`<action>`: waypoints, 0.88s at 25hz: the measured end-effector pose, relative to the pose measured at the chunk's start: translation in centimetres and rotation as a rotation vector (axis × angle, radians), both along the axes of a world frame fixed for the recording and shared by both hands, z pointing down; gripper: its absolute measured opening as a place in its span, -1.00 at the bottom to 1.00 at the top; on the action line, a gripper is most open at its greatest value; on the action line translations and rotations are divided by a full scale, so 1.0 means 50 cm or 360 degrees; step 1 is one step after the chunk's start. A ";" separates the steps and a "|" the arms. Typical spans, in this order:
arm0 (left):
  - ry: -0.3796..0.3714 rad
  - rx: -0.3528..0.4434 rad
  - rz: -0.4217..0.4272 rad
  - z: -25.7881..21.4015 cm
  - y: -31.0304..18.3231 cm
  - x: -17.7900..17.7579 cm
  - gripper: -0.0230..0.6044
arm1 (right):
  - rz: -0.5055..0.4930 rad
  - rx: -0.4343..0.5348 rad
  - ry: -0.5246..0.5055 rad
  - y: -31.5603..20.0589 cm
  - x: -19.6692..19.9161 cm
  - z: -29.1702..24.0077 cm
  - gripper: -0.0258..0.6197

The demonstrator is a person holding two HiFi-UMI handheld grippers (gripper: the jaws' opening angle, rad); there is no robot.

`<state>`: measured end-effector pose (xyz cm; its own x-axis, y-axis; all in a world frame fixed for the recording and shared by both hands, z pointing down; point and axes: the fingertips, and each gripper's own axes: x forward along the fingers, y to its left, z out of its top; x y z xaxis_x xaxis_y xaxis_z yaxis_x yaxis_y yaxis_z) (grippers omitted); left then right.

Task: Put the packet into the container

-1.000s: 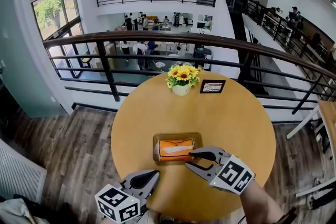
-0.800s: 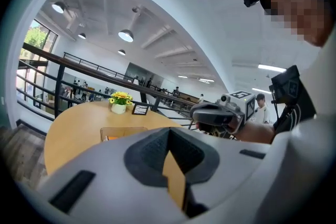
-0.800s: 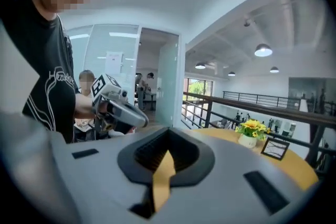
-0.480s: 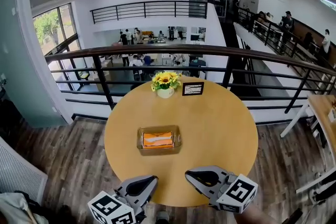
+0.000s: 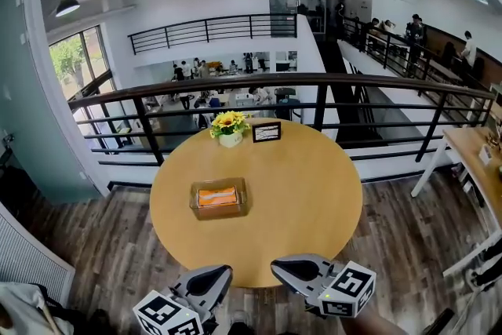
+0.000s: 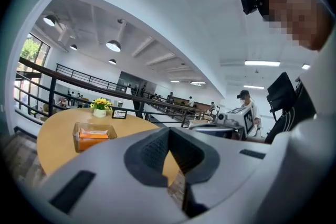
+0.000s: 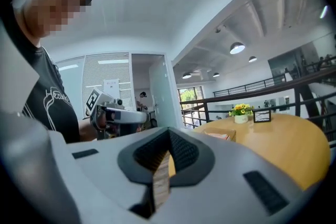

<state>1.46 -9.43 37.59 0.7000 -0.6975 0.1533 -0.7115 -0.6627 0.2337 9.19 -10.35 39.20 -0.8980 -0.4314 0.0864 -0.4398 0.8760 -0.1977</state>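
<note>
The orange packet (image 5: 217, 197) lies flat inside the clear container (image 5: 240, 205), left of centre on the round wooden table (image 5: 314, 200). Both grippers hang at the table's near edge, well short of the container. My left gripper (image 5: 222, 275) is shut with nothing between its jaws. My right gripper (image 5: 281, 268) is also shut and empty. In the left gripper view, the container (image 6: 79, 141) with the packet (image 6: 93, 134) shows beyond the closed jaws (image 6: 169, 136). From the right gripper view, the container (image 7: 220, 135) is small and far past the closed jaws (image 7: 169, 139).
A pot of sunflowers (image 5: 228, 121) and a small framed card (image 5: 267, 132) stand at the table's far edge. A dark metal railing (image 5: 274, 82) runs behind the table over an atrium. Another table's corner (image 5: 471, 145) shows at right. The floor is wood planks.
Both grippers have drawn back from the container to the table's near edge. The right gripper's jaws, open beside the container a second ago, are now shut. The packet stays in the container.
</note>
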 end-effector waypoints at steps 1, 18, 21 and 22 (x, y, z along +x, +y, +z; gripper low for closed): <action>0.0003 0.0004 -0.0004 -0.002 0.008 0.005 -0.91 | 0.0001 -0.0016 -0.0027 0.008 0.008 -0.004 -0.91; -0.0007 0.0021 0.0012 -0.008 0.079 0.060 -0.91 | -0.0012 -0.0071 -0.0041 0.079 0.045 0.018 -0.91; -0.0010 0.0026 0.0009 -0.009 0.086 0.064 -0.91 | -0.0026 -0.0062 -0.0044 0.083 0.044 0.018 -0.91; -0.0013 0.0028 0.0008 -0.010 0.087 0.064 -0.91 | -0.0030 -0.0061 -0.0041 0.083 0.043 0.017 -0.91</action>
